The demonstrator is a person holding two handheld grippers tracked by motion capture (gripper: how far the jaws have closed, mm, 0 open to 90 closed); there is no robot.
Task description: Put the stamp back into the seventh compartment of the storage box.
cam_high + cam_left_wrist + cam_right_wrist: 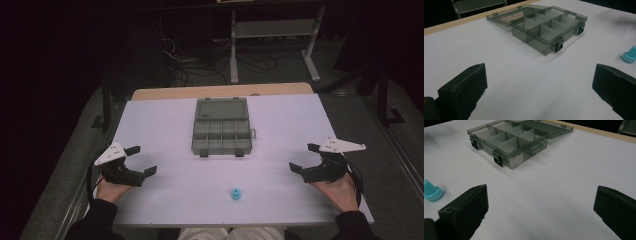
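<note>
Nearest, at the table's front edge: left gripper [141, 160] and right gripper [304, 157], each held in a hand, jaws spread wide, gripping nothing, touching nothing, white table [165, 195] bare beneath them. Between the two, slightly nearer the right one: small blue knob-shaped piece [236, 193], upright on the surface, well apart from both grippers. Farther back, centred: smoky translucent compartment box [221, 136], lid laid flat open behind it, dividers visible, two dark latches facing the front edge, compartments apparently empty.
</note>
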